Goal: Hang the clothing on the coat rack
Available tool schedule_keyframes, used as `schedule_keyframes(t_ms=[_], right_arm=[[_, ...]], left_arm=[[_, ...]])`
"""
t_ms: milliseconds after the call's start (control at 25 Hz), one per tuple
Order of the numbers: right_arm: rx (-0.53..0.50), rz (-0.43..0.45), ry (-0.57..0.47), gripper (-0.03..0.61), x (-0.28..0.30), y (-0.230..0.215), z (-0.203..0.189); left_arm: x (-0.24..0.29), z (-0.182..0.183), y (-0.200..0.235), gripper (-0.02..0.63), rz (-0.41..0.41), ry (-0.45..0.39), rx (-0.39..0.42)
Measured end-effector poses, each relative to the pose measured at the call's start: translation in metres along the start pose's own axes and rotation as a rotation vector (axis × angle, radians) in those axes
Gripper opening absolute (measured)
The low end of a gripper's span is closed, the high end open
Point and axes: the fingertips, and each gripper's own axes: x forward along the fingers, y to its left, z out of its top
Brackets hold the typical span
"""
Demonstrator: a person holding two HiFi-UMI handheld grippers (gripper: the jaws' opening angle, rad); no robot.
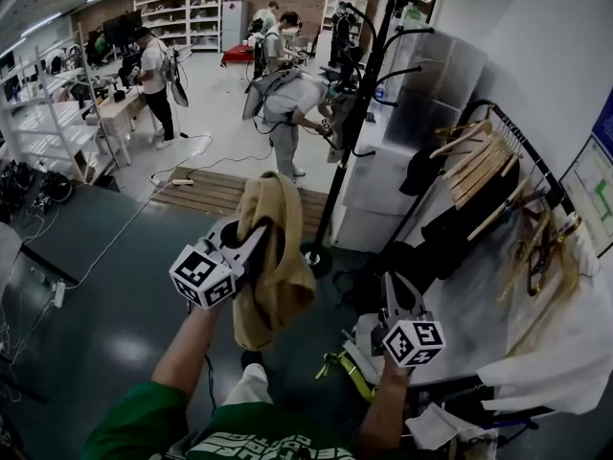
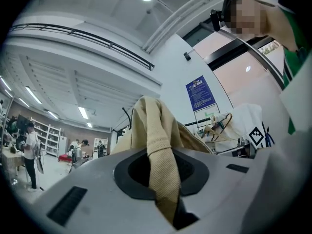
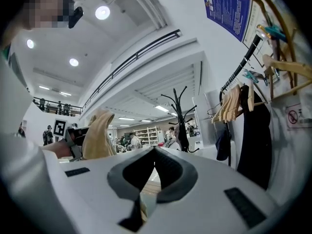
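Observation:
A tan garment [image 1: 275, 262] hangs bunched from my left gripper [image 1: 251, 240], which is shut on a fold of it and held up at chest height. In the left gripper view the ribbed tan cloth [image 2: 157, 130] runs down between the jaws of the left gripper [image 2: 161, 157]. The black coat rack [image 1: 351, 132] stands just beyond and to the right, its hooks bare and its round base [image 1: 314, 255] on the floor. My right gripper [image 1: 395, 300] is lower right, shut and holding nothing. The right gripper view shows the right gripper [image 3: 155, 152], the coat rack [image 3: 181, 116] ahead and the garment [image 3: 97, 135] at left.
A clothes rail [image 1: 517, 151] with wooden hangers [image 1: 474, 166] and a dark garment [image 1: 460, 223] runs along the right wall. White cloth [image 1: 556, 353] lies beneath it. A wooden platform [image 1: 215, 192] sits past the rack. Several people [image 1: 287, 103] work beyond, and shelving [image 1: 48, 132] lines the left.

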Motion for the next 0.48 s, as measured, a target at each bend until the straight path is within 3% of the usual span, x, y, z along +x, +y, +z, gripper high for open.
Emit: schedule_keyframes(t_ms=[480], right_arm=[[-0.041, -0.079, 0.001, 0.008, 0.083, -0.01, 0.017]], left_arm=[[0.062, -0.013, 0.047, 0.043, -0.163, -0.04, -0.048]])
